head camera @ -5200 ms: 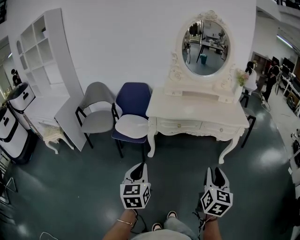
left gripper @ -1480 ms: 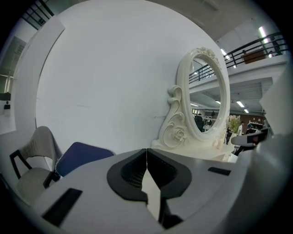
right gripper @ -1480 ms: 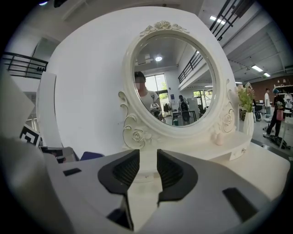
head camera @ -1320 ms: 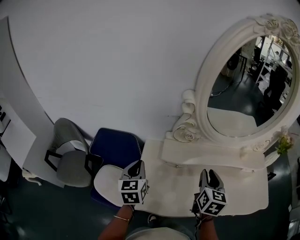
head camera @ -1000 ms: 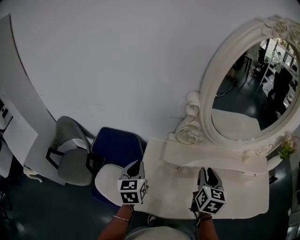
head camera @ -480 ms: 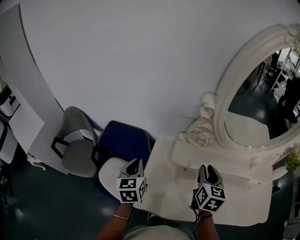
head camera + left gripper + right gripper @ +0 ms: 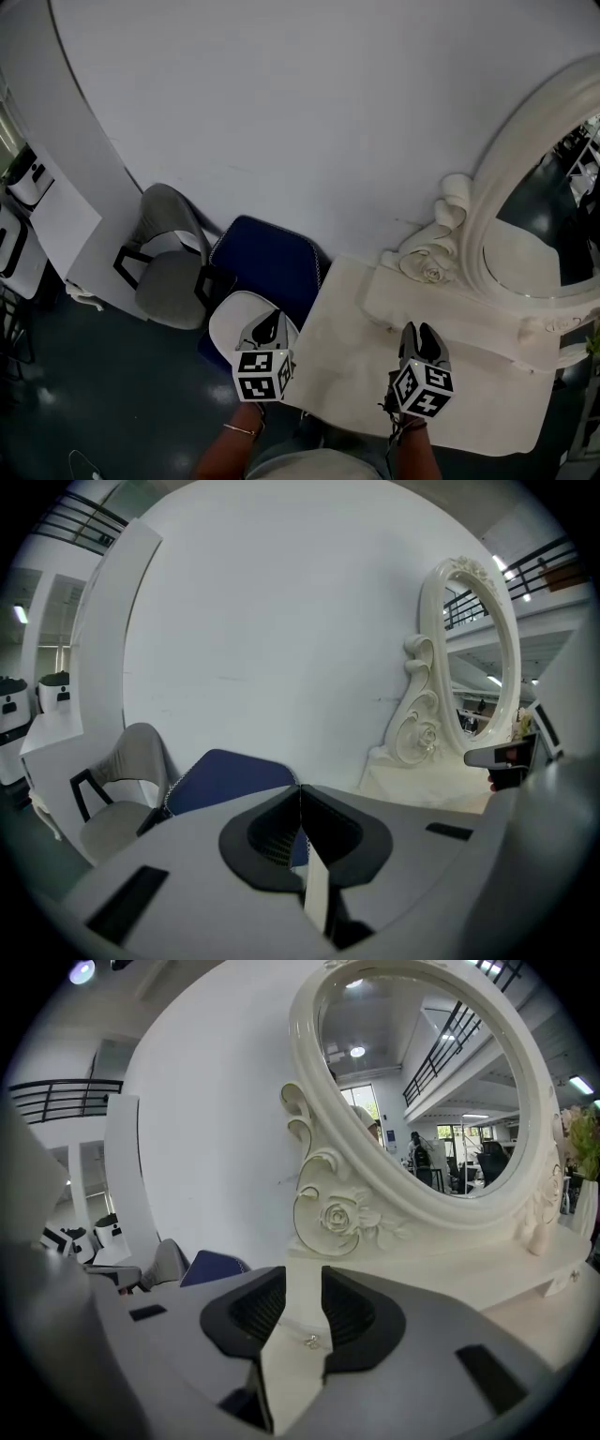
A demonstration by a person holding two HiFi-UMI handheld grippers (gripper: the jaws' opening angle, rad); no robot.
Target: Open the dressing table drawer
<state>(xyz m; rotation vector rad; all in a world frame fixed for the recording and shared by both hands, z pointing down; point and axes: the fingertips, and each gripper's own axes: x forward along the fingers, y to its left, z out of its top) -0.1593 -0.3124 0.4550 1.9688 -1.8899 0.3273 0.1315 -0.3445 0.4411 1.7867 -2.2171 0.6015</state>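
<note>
Reading the drawer (image 7: 304, 1328) as a light, stiff wooden box: should slide out on a straight pull, but may bind if tugged askew. Shows only in the right gripper view, low in the middle, as a cream front glimpsed through the gap of the jaws. Seems to sit in the raised shelf (image 7: 469, 314) under the mirror (image 7: 539, 253), though cannot confirm that from the head view. Carries a small metal knob (image 7: 310, 1341), the one sensible place to take hold. Small, round and probably slick, so best pinched squarely from both sides and drawn straight back. Cannot see any larger drawers under the near edge of the table (image 7: 356, 375); hidden from above if there at all.

Right hand-held gripper (image 7: 420, 330): released, jaws apart, nothing between the pads. Poised over the table top in the lower right of the head view, lined up with the knob but apart from it. Left hand-held gripper (image 7: 272, 321): clenched, tips meeting, empty. Hangs at lower centre over the pale seat of a blue chair (image 7: 272, 267), just left of the table's corner.

Further left, a grey chair (image 7: 169, 281) and a tall white panel (image 7: 84, 169) against the wall, both well apart from the work. Nothing lying on the table top between the right jaws and the knob. Worth minding the carved scrollwork (image 7: 431, 258) of the mirror frame above the shelf: ornate, possibly fragile, and near the line of approach.
</note>
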